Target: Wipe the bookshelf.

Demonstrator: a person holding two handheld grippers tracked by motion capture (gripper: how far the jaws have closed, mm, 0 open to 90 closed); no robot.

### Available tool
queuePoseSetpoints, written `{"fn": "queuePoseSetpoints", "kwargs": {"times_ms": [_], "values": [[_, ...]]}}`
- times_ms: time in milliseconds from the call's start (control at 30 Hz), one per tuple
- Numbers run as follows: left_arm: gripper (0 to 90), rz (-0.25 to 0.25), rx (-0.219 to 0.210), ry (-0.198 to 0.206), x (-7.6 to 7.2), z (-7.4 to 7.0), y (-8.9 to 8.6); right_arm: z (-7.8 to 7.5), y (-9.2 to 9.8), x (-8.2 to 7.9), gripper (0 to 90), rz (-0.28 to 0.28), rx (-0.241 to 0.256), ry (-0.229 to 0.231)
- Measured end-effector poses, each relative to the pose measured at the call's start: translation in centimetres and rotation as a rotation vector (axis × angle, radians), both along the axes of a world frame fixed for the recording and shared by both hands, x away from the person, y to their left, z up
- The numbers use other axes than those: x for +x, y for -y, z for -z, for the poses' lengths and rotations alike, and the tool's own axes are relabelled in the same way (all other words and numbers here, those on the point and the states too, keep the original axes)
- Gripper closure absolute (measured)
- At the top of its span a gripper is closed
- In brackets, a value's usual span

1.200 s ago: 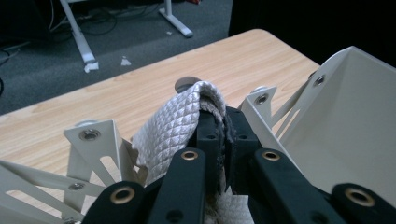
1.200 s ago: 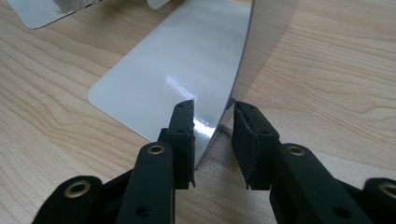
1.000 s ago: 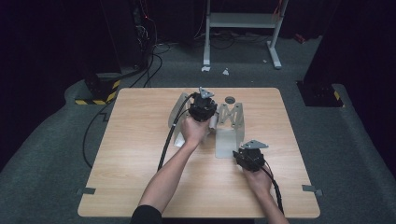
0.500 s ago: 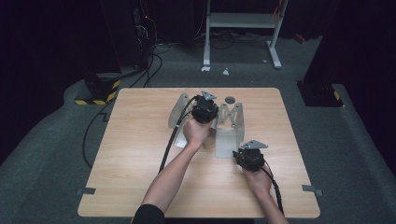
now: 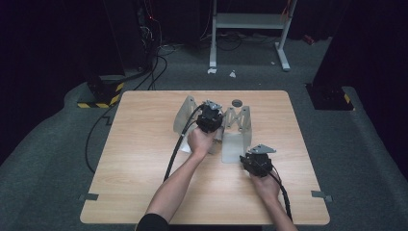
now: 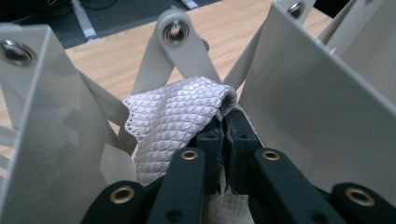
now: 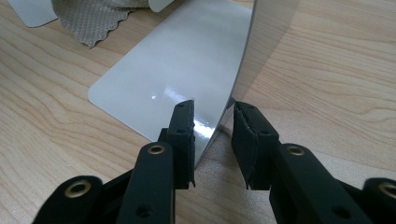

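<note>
White cloth (image 6: 175,122) with a diamond weave sits pinched in the closed jaws of the left gripper (image 6: 225,125), its folded edge bunched just above the jaw tips. It hangs between the upright pale-grey panels of a folding rack (image 6: 317,93), whose riveted scissor arms cross behind it. From the high view the left gripper (image 5: 210,117) is over the middle of that rack (image 5: 240,126), near the far centre of the wooden desk (image 5: 139,144), and a bit of the cloth (image 5: 186,146) shows beside the left hand (image 5: 199,141). The right gripper (image 5: 256,162) is nearer the person, at the rack's front panel. In the right gripper view its jaws stand open on either side of the panel's lower edge (image 7: 233,70), not clamped on it; the scalloped hem of the cloth (image 7: 95,16) lies on the desk beyond.
</note>
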State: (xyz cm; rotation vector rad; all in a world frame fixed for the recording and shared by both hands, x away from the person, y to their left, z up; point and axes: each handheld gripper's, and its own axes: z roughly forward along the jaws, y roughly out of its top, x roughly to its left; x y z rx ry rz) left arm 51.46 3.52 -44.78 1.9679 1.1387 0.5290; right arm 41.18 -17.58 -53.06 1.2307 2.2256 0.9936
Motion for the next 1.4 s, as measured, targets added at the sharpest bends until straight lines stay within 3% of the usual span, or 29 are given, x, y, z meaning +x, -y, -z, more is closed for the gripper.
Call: {"fn": "queuePoseSetpoints", "kwargs": {"times_ms": [133, 267, 400, 600, 767, 1033, 1300, 1400], "values": [[85.8, -0.001, -0.004, -0.007, 0.0, 0.4, -0.1, 0.0, 0.0, 0.0, 69.3, 0.000, 0.001, -0.001], [85.8, 0.004, -0.050, -0.041, -0.1, 1.3, -0.6, 0.0, 0.0, 0.0, 69.5, -0.001, 0.002, -0.002], [85.9, 0.003, -0.056, -0.065, -0.2, 2.4, -1.0, 0.0, 0.0, 0.0, 69.9, -0.004, 0.005, -0.003], [85.9, 0.003, -0.059, -0.069, -0.5, 3.1, -1.1, 0.0, 0.0, 0.0, 70.2, -0.008, 0.000, 0.000], [85.9, 0.008, -0.040, -0.076, -0.8, 3.6, -1.1, 0.0, 0.1, 0.1, 70.3, -0.003, 0.011, -0.009], [85.9, 0.027, -0.007, -0.083, -1.1, 4.2, -0.9, 0.0, 0.3, 0.8, 66.3, 0.050, 0.059, -0.028], [85.9, 0.054, 0.045, -0.084, -1.6, 4.5, -0.7, -0.2, -0.3, 1.1, 70.3, 0.053, 0.051, 0.013], [85.9, 0.067, 0.068, -0.105, -1.9, 5.4, -0.3, -0.1, -0.4, 1.1, 71.7, 0.048, 0.047, 0.011]]}}
